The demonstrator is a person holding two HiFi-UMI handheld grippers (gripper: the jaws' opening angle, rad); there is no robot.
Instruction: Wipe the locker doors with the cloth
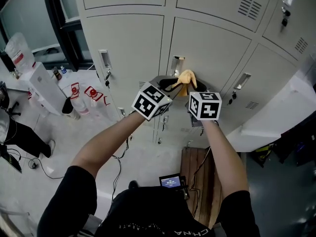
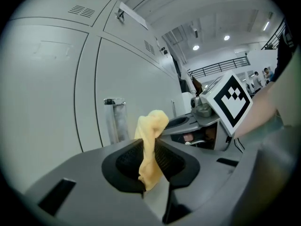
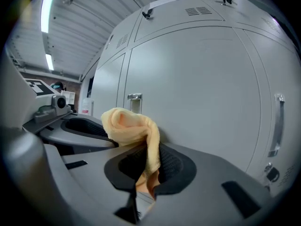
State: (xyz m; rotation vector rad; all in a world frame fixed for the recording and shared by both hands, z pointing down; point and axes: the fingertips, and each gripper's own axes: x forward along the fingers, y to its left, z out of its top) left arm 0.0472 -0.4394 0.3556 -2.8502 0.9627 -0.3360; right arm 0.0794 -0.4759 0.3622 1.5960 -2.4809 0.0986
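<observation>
A crumpled yellow fabric cloth [image 1: 186, 77] is pinched from both sides. The left gripper [image 2: 150, 147] is clamped on one hanging end and the right gripper [image 3: 148, 161] on the other. The bunched middle rises above both sets of jaws.

The cloth sits near a pale grey metal locker door [image 1: 212, 48], just beside its recessed metal handle [image 1: 177, 63]. Flat bare door panel spreads above and to the right, bounded by the seams between neighbouring doors.

Whether the cloth touches the door cannot be told. In the head view, the marker cubes cover most of both grippers.
</observation>
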